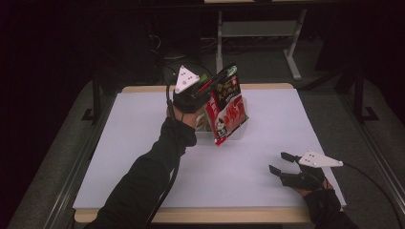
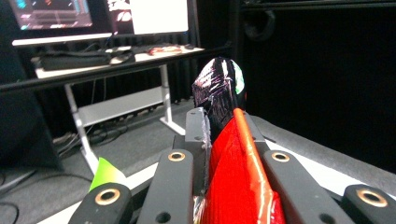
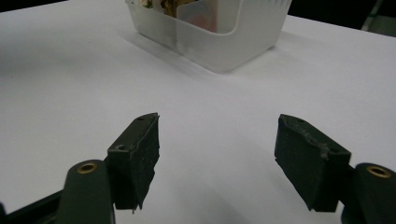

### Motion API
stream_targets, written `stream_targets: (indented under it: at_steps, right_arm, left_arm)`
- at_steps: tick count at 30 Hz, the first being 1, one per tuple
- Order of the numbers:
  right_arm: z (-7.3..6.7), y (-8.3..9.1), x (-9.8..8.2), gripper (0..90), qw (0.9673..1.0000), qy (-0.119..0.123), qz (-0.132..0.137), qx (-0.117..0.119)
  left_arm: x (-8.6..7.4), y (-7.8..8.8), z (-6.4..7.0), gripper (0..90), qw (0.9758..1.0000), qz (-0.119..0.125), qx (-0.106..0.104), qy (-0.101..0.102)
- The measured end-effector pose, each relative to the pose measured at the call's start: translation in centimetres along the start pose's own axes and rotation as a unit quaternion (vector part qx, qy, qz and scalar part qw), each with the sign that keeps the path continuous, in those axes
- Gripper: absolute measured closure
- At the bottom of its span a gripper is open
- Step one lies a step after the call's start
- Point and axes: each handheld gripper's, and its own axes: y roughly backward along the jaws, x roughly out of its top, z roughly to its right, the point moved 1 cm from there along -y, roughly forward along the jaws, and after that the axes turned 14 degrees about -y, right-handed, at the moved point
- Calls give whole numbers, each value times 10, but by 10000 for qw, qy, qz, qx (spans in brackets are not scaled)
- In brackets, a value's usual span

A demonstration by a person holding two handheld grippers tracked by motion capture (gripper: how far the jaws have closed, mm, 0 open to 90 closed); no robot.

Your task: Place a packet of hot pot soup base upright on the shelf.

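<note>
**High view: left gripper holds a snack bag up over the bin**

High view shows the left gripper raised above the far middle of the white surface, its jaws clamped on the upper part of a red snack bag. The bag hangs tilted, its dark top edge pointing up and to the right, its lower corner hanging down in front of a clear plastic bin that stands on the surface. The bag's bottom looks clear of the surface. The person's left sleeve reaches in from the bottom edge to that gripper. The right gripper rests low at the near right part of the surface, well apart from the bin, its jaws spread with nothing between them.

Left gripper view looks along the two black jaws, which stand close together and press on the bag from both sides. The red film with an orange seam fills the gap, and the dark, crumpled top of the bag rises beyond the jaw tips. A desk with monitors stands in the dim background.

Right gripper view shows its own two jaws wide apart above the bare surface, gripping nothing. The bin sits farther off at the top, with some packets inside that are too blurred to name.
</note>
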Motion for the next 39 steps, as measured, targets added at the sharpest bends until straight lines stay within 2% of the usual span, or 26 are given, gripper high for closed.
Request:
stream_targets:
  at_steps: [1, 3, 4, 6, 11, 16, 20, 22, 26, 28, 29, 31, 34, 36, 37, 39]
  right_arm:
    - [0, 0, 0, 301, 10000, -4, 0, 5]
    - [0, 0, 0, 301, 10000, -7, 10, -1]
    - [0, 0, 0, 301, 10000, -5, 7, 4]
    - [0, 0, 0, 301, 10000, -4, 8, 4]
    - [0, 1, 0, 301, 10000, 5, 9, 20]
    - [0, 0, 0, 301, 10000, 5, 12, 17]
    - [0, 0, 0, 301, 10000, 16, 7, 17]
    - [0, 0, -1, 302, 10000, 27, 8, 22]
    - [0, 0, -1, 304, 10000, 26, 16, 23]
    - [-1, 0, -1, 306, 10000, 43, 12, 20]
    - [-1, 0, -1, 308, 10000, 39, 15, 13]
    - [-1, 0, -1, 308, 10000, 44, -8, 6]
    - [-1, 0, -1, 308, 10000, 58, -9, 17]
    - [-1, 0, -1, 308, 10000, 65, -4, 22]
    - [-1, 0, -1, 308, 10000, 70, -7, 24]
    - [-1, 0, -1, 308, 10000, 76, -11, 25]
  left_arm:
    - [0, -5, 0, 788, 10000, -32, 30, -12]
    - [0, -17, 1, 789, 9996, -150, 179, -184]
    - [0, -21, 2, 788, 9995, -165, 227, -139]
    - [0, -29, 3, 788, 9987, -259, 366, -225]
    - [-7, -47, 4, 784, 9967, -509, 595, -196]
    - [-15, -63, 11, 781, 9948, -623, 764, -257]
    - [-23, -74, 18, 774, 9936, -683, 872, -229]
    - [-26, -75, 17, 772, 9937, -642, 897, -186]
    - [-27, -77, 14, 771, 9927, -697, 943, -268]
    - [-27, -78, 12, 772, 9929, -648, 988, -122]
    - [-25, -80, 10, 772, 9923, -670, 1031, -134]
    - [-22, -80, 9, 772, 9916, -523, 1172, -156]
    - [-21, -81, 17, 771, 9908, -411, 1209, -459]
    - [-27, -81, 22, 771, 9913, -323, 1145, -558]
    - [-29, -80, 25, 769, 9917, -203, 1127, -577]
    - [-31, -79, 28, 768, 9922, -144, 1094, -584]
